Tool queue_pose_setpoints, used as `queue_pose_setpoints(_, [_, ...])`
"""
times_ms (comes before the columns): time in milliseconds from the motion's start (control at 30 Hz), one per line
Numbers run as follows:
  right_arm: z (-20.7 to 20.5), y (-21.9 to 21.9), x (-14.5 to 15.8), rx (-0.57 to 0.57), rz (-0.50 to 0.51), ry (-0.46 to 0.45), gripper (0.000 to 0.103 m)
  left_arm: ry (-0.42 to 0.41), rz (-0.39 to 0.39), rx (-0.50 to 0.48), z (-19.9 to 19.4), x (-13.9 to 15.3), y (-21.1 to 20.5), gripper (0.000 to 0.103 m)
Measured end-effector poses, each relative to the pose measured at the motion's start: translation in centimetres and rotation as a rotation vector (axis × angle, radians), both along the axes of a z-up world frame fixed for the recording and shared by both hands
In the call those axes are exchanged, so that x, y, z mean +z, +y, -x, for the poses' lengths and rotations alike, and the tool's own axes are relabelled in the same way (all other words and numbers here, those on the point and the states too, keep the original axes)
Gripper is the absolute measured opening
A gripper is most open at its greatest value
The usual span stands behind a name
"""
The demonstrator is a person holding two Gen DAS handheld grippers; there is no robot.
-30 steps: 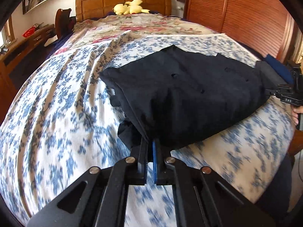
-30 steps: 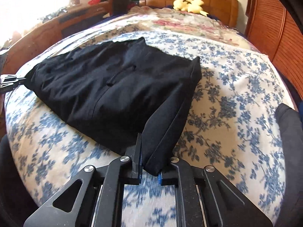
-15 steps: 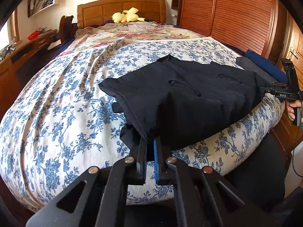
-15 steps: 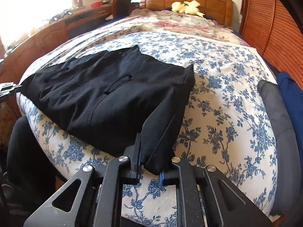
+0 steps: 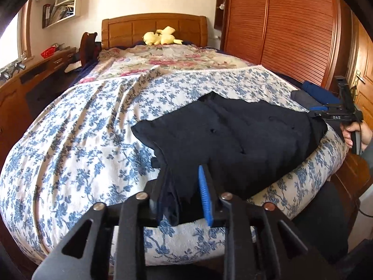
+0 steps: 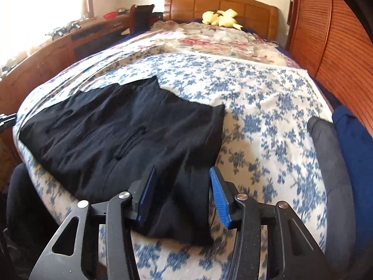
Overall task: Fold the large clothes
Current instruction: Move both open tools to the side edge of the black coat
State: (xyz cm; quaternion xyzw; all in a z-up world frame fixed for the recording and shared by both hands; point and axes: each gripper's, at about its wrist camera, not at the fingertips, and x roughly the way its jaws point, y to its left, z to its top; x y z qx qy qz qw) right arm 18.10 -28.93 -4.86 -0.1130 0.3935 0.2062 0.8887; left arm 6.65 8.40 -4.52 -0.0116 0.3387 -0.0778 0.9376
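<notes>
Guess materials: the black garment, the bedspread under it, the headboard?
Black garment: matte woven cloth, likely cotton or a blend; it creases softly and shows no sheen. Bedspread: white fabric with a blue floral print, seemingly textured; fibre unclear. Headboard: panelled wood with a glossy orange-brown varnish.

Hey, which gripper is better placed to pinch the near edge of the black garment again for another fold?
Left, probably. The left gripper has the black garment hem between narrowly parted, opening jaws. The right gripper also straddles cloth, but its opening jaws stand wider.
</notes>
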Motion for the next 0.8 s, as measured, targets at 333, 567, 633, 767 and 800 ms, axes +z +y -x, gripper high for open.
queue_pose_setpoints(333, [-10.9,1.7,-1.8,-0.060,0.079,0.042,0.051,0.047,0.001,0.024,-4.9,-1.6,1.9,0.033])
queue_pose_setpoints(567, [-16.0,2.1,-4.9,-0.103,0.097,0.123,0.051,0.115,-0.026,0.033,-11.1,-3.3,4.1,0.033])
queue_pose_setpoints(633, [-16.8,2.3,-5.8,-0.106,0.104,0.138,0.051,0.140,-0.008,0.034,-12.9,-3.7,4.7,0.033])
queue_pose_setpoints(767, [-17.9,2.6,-7.7,-0.106,0.104,0.161,0.051,0.189,0.009,0.047,-16.5,-5.5,5.7,0.033])
queue_pose_setpoints(800, [-18.0,2.6,-7.8,-0.107,0.099,0.161,0.051,0.205,0.009,0.057,-17.2,-6.0,5.9,0.033])
